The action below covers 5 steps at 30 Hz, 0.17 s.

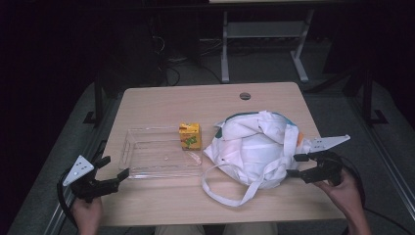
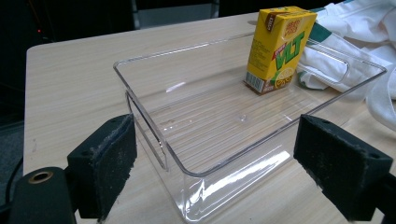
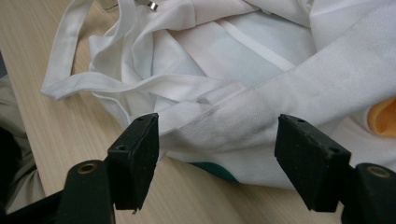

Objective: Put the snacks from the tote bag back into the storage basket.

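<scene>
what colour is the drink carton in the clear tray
Yellow with green lettering; the drink carton shows best in the left gripper view.

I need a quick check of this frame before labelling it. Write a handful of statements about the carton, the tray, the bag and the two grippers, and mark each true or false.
1. The yellow drink carton stands upright inside the clear tray. True.
2. The white cloth bag lies inside the tray. False: it lies on the table, beside the tray.
3. The right gripper has open jaws at the bag's strap. True.
4. The left gripper grips the carton. False: its open jaws face the tray's near end.
5. The carton lies flat. False: it is upright.
</scene>
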{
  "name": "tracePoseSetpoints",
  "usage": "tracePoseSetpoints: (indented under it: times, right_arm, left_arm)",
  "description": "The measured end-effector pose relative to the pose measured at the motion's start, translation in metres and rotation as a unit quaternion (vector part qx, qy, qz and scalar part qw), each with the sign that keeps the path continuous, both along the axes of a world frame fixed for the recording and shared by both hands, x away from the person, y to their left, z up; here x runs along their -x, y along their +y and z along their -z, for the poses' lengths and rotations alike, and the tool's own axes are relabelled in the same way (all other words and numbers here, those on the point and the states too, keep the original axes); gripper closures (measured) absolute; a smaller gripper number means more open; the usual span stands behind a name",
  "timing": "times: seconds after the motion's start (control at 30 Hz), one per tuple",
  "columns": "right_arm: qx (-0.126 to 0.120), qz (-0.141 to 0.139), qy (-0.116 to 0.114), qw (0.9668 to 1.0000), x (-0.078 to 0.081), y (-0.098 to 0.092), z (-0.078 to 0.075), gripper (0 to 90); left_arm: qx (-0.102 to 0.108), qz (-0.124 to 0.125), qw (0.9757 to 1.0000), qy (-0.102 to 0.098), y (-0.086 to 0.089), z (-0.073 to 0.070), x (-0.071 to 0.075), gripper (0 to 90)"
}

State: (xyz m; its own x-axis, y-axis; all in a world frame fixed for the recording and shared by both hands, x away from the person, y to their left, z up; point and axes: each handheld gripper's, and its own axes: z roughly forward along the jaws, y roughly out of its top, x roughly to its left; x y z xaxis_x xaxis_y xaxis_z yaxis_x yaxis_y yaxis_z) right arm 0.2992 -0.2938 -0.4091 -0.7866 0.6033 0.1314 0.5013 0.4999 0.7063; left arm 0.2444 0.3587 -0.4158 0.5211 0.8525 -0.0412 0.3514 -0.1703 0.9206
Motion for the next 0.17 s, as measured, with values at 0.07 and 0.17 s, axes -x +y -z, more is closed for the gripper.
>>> tracePoseSetpoints:
  times: [0.07,0.17]
  right_arm:
    - [0.0,0.0,-0.002,1.0,0.0004,-0.0007,0.0015,30.3]
    - [0.0,0.002,-0.002,1.0,0.0016,0.0007,0.0018,30.1]
  left_arm:
    - [-0.002,0.0,1.0,0.0,0.0002,0.0001,0.0,12.8]
    - [-0.001,-0.001,1.0,-0.001,0.0009,0.0003,0.0002,12.8]
